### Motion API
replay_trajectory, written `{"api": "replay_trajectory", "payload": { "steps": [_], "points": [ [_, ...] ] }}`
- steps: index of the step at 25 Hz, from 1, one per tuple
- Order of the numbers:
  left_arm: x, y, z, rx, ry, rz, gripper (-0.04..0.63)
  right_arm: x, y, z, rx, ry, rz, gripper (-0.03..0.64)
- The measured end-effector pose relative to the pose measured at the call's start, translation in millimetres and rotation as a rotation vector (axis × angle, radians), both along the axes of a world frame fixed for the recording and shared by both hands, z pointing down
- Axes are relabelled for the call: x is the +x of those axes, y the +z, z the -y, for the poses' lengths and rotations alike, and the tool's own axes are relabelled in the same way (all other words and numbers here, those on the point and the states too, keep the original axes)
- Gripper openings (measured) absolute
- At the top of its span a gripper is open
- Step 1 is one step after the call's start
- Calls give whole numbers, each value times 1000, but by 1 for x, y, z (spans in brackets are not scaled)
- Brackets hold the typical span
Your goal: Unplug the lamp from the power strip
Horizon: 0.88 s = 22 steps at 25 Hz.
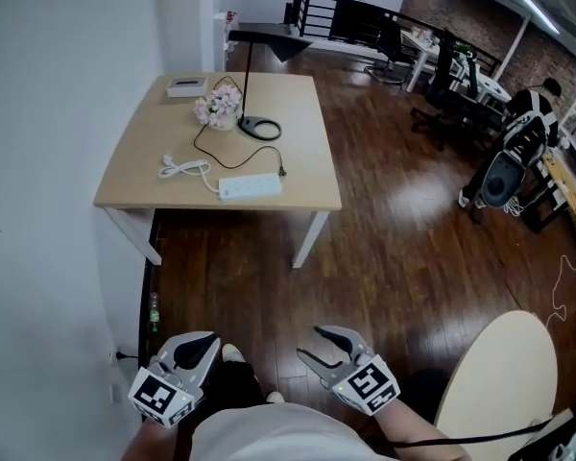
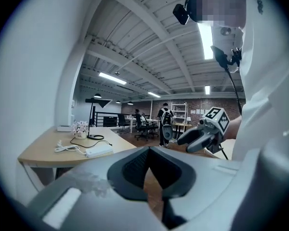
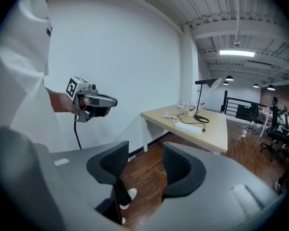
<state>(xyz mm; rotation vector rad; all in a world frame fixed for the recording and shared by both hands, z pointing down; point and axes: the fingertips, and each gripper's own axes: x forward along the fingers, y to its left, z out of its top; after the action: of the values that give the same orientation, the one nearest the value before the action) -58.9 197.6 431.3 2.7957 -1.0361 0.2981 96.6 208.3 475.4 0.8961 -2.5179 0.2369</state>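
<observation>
A black desk lamp (image 1: 257, 41) stands at the back of a light wooden table (image 1: 307, 195), its ring base (image 1: 259, 128) beside pink flowers. Its black cord (image 1: 204, 147) loops forward to a plug (image 1: 282, 171) at the right end of the white power strip (image 1: 250, 187); whether the plug sits in a socket I cannot tell. My left gripper (image 1: 206, 338) is shut and empty, held low by my body, far from the table. My right gripper (image 1: 310, 342) is open and empty beside it. The strip (image 3: 190, 127) and lamp (image 3: 207, 83) also show in the right gripper view.
A coiled white cord (image 1: 184, 168) and a white box (image 1: 186, 86) also lie on the table, which stands against a white wall at the left. A round pale tabletop (image 1: 504, 373) is at my right. Office chairs (image 1: 394, 51), desks and a person (image 2: 165, 121) fill the far room.
</observation>
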Motion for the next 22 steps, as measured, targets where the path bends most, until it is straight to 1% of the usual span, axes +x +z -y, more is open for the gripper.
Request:
{"api": "replay_trajectory", "payload": {
  "steps": [3,6,9,11,13,17,22],
  "points": [
    [11,0,-44,-15,-2,1,5,16,1,-46,-15,4,2,225],
    [18,-2,-75,-25,0,17,5,34,0,-77,-21,30,5,225],
    [23,-12,-93,-15,15,44,5,42,-5,-98,-31,66,36,225],
    [28,-18,-101,-5,31,59,5,48,-6,-112,-33,71,24,225],
    [35,-21,-105,1,47,55,5,53,-8,-121,-33,79,25,225],
    [43,-28,-116,16,77,47,5,48,-12,-136,-36,73,31,225],
    [27,-29,-134,17,80,57,5,26,-16,-149,-30,57,30,225]
  ]
}}
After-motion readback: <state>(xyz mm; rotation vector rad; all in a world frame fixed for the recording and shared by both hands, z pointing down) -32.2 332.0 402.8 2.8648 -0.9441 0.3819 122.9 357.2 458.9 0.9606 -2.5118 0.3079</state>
